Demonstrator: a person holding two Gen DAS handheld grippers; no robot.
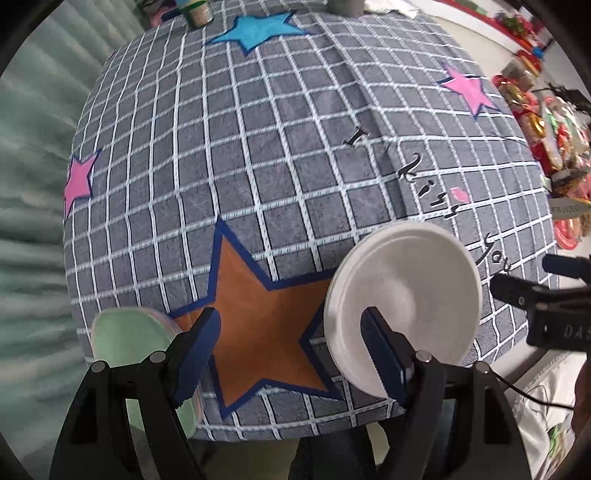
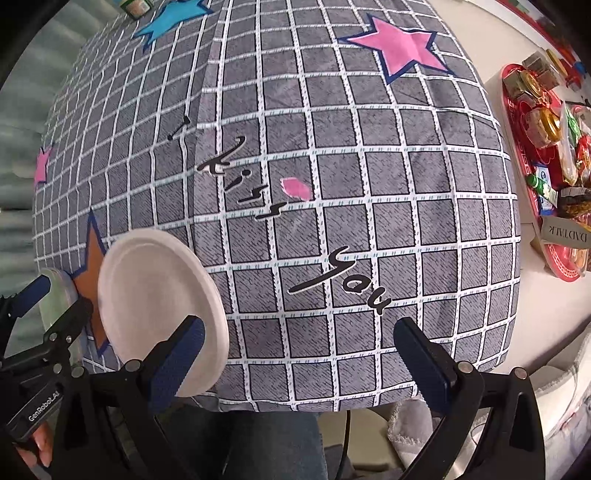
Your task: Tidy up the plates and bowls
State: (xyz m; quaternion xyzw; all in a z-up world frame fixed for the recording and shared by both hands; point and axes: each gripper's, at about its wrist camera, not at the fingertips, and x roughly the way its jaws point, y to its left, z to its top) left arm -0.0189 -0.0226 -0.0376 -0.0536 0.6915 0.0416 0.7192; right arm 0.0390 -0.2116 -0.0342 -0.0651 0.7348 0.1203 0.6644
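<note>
A white plate (image 1: 402, 302) lies near the front edge of the table (image 1: 258, 147), which is covered with a grey checked cloth. A pale green plate (image 1: 129, 339) sits at the front left corner, with a pink rim showing under it. My left gripper (image 1: 290, 354) points down over the orange star between the two plates, open, with nothing between its fingers. Its right finger (image 1: 380, 350) overlaps the white plate's near rim in the picture. My right gripper (image 2: 303, 365) hangs open over bare cloth to the right of the white plate (image 2: 159, 306); its left finger (image 2: 181, 365) is by the plate's edge.
A red tray (image 2: 517, 122) heaped with snacks and packets stands on a white surface to the right of the table. A jar (image 1: 195, 11) stands at the table's far edge. A pale green curtain (image 1: 33, 184) hangs at the left. A person's legs show below the front edge.
</note>
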